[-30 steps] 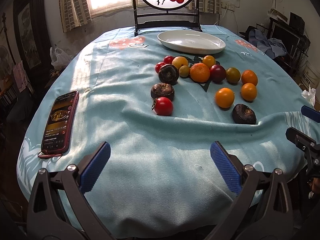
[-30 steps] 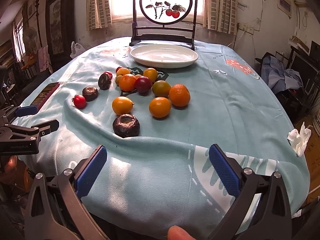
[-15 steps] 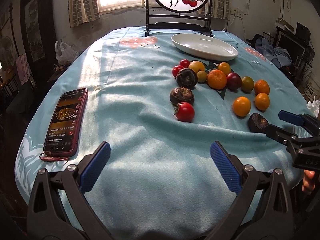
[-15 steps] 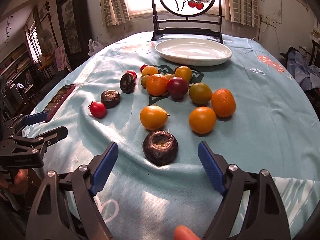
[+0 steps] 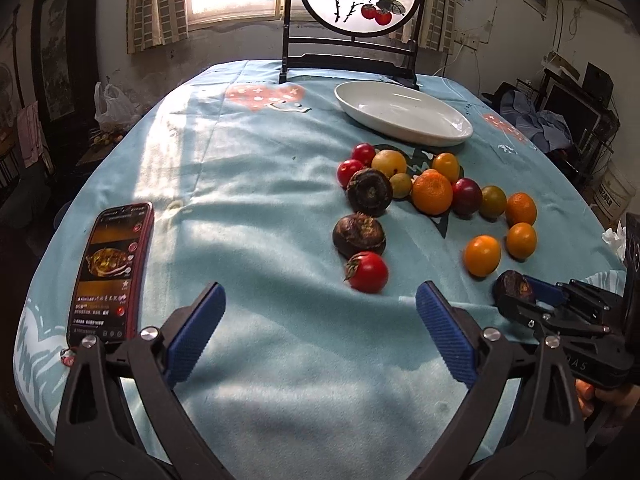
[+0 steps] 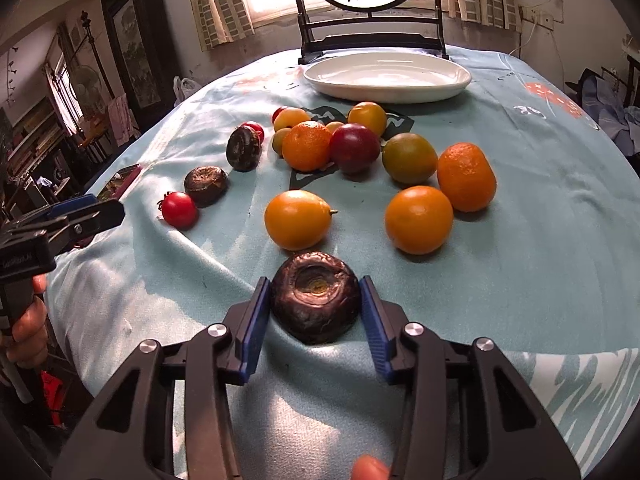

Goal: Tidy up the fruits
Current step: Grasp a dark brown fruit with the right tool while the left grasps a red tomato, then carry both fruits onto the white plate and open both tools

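Note:
Several fruits lie on the blue tablecloth: oranges, red tomatoes, dark brown water chestnuts. My right gripper (image 6: 315, 322) has its blue pads on both sides of the nearest dark chestnut (image 6: 316, 296), touching or nearly touching it; the chestnut rests on the cloth. It also shows in the left wrist view (image 5: 514, 286) between the right gripper's fingers (image 5: 540, 290). My left gripper (image 5: 320, 332) is open and empty, just short of a red tomato (image 5: 367, 272). A white oval plate (image 6: 386, 76) stands empty at the far side.
A phone (image 5: 110, 268) lies near the table's left front edge. A black stand with a round painted screen (image 5: 352, 4) stands behind the plate. A crumpled tissue (image 5: 614, 236) lies at the right edge. The cloth is wrinkled near the front.
My right gripper moved forward and narrowed around the nearest dark chestnut. My left gripper moved forward toward the red tomato and stayed open.

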